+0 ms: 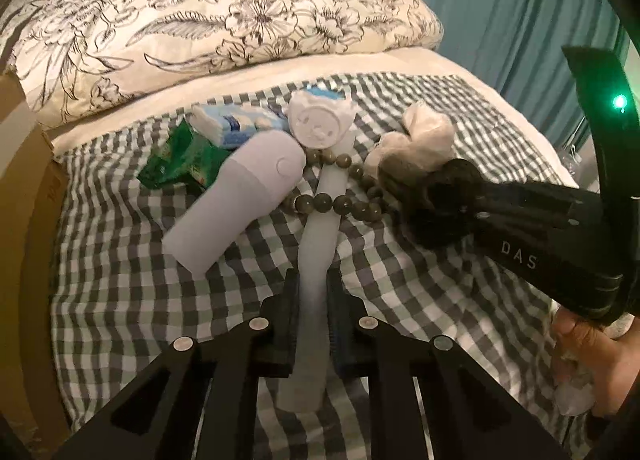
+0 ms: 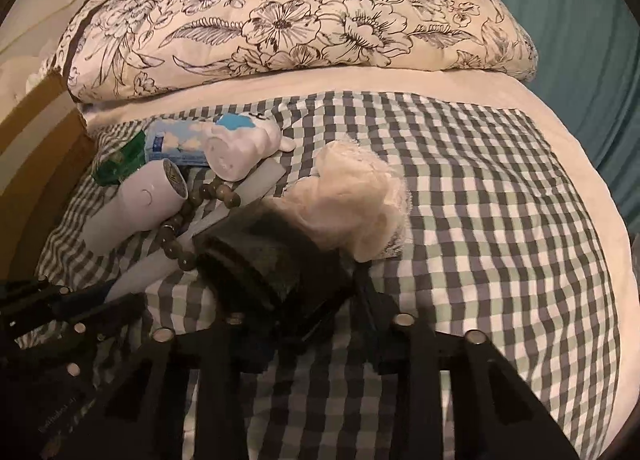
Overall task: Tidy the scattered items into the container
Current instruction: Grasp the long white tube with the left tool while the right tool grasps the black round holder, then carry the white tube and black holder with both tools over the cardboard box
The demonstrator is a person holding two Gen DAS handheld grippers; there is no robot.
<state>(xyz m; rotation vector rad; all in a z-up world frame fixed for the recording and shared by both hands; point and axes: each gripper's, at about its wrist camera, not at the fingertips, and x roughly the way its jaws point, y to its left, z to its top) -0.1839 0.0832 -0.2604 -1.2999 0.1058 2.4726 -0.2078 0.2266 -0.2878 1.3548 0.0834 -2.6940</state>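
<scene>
Jaws of the left gripper (image 1: pixel 311 300) clamped on a long white stick (image 1: pixel 320 244), squeezing its lower half while the rest lies flat on the checkered blanket (image 1: pixel 420 292). Jaws of the right gripper (image 2: pixel 320 292) closed around a dark fuzzy bundle (image 2: pixel 256 256) with a cream mesh pouf (image 2: pixel 360 204) attached at its far end, sitting on the same blanket. Just left of that, a pale lavender bottle (image 1: pixel 236 200), lying tilted and touching a string of grey-green beads (image 1: pixel 340 202) draped over the white stick. Beyond those, a white figurine (image 1: pixel 320 120), a blue and white tissue pack (image 1: pixel 236 124) and a green packet (image 1: pixel 176 164), all bunched close together. Cardboard box (image 1: pixel 24 196) at the far left edge, beside the bed. Floral duvet (image 1: pixel 224 8) heaped at the back, teal curtain (image 1: pixel 520 12) off to the right.
</scene>
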